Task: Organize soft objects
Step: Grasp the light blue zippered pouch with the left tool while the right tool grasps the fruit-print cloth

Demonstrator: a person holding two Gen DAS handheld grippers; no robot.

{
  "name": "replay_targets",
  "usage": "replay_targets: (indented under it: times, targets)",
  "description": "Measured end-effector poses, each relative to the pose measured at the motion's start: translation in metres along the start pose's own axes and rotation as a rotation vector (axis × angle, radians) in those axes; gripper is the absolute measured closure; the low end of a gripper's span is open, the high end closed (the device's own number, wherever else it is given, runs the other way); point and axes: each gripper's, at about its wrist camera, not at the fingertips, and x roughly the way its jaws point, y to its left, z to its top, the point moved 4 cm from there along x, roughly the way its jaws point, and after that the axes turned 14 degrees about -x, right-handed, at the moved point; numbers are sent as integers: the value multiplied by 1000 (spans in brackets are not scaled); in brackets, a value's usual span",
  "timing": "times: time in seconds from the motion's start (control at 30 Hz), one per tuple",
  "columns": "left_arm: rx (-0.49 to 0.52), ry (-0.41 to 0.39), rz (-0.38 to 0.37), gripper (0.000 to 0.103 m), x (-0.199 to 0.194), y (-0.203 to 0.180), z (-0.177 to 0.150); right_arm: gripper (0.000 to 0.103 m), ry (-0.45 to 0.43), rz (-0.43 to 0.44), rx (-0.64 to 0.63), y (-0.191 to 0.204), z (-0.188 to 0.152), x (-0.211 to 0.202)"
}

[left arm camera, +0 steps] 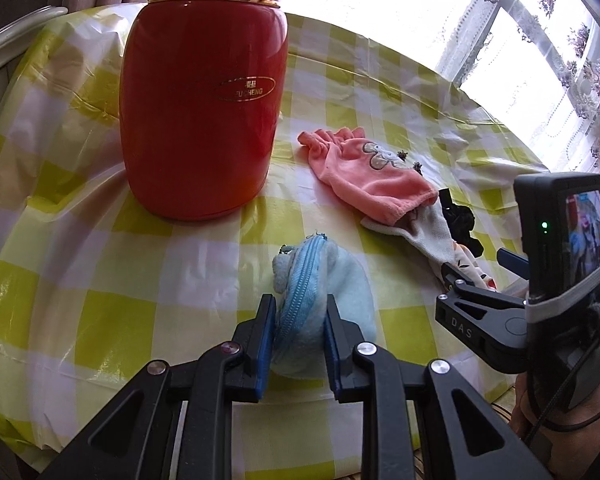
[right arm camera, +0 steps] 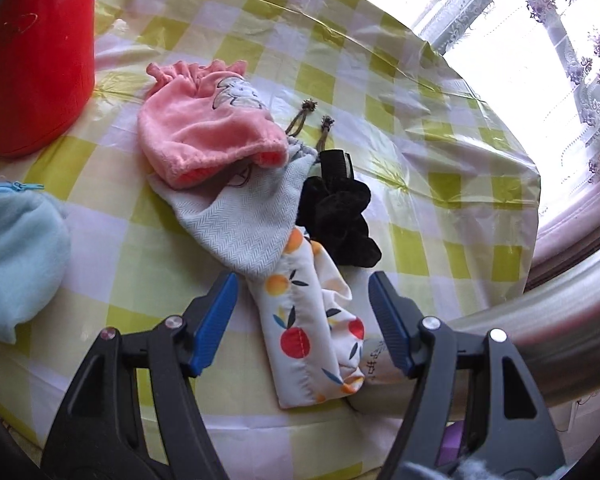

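A light blue plush zip pouch lies on the yellow checked tablecloth, and my left gripper is shut on it, with both blue pads pressed into its sides. The same blue pouch shows at the left edge of the right wrist view. My right gripper is open, its jaws on either side of a white fruit-print pouch and not touching it. A pink plush drawstring pouch lies on a grey herringbone pouch. A black scrunchie rests beside them.
A tall red thermos stands at the back left of the table. The table's right edge drops off toward a bright window with lace curtains. A silvery metal tube runs past the near right corner.
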Motion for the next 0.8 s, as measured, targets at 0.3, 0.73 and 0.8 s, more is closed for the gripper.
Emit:
replay_targets:
  times: [0.3, 0.73, 0.8]
  targets:
    - [12, -7, -2, 80, -3, -1, -3, 46, 80, 17, 32, 5, -8, 24]
    - [22, -64, -4, 80, -25, -7, -10, 79, -86, 306, 96, 11, -30, -22]
    - [23, -70, -6, 80, -30, -9, -14, 79, -119, 346, 97, 12, -37, -36]
